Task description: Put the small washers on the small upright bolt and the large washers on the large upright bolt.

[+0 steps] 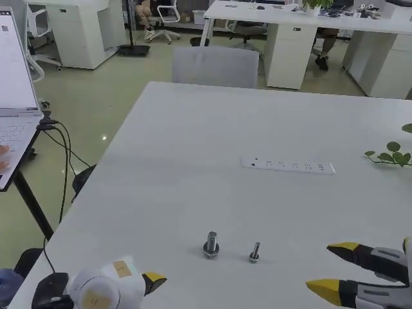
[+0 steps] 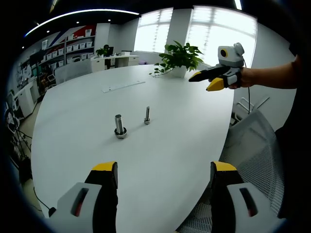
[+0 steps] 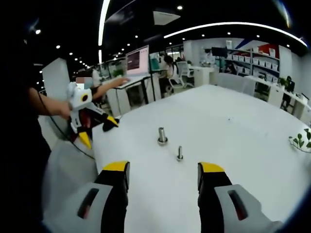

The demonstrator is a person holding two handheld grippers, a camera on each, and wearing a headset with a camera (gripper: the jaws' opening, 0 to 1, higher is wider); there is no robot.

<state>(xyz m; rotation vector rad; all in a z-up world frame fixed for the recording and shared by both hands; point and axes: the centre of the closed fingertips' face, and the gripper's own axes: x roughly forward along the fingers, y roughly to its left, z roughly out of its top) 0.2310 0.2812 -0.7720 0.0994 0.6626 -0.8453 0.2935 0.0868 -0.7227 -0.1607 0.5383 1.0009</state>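
Observation:
Two bolts stand upright near the front of the white table [image 1: 193, 141]. The large bolt [image 1: 210, 246] has a wide base, and the small bolt [image 1: 255, 252] stands just to its right. They also appear as the large bolt [image 2: 119, 127] and small bolt [image 2: 146, 115] in the left gripper view, and as the large bolt [image 3: 162, 136] and small bolt [image 3: 180, 153] in the right gripper view. My left gripper [image 2: 164, 167] is open, low at the table's front left corner [image 1: 153, 281]. My right gripper [image 3: 163, 167] is open and held at the front right [image 1: 328, 267]. Nothing is between either pair of jaws.
A white power strip [image 1: 288, 166] lies across the table's middle. A plant's leaves [image 1: 391, 154] reach in at the right edge. A laptop [image 1: 13, 96] stands on a side stand at the left with cables hanging. A grey chair [image 1: 215, 65] sits behind the far edge.

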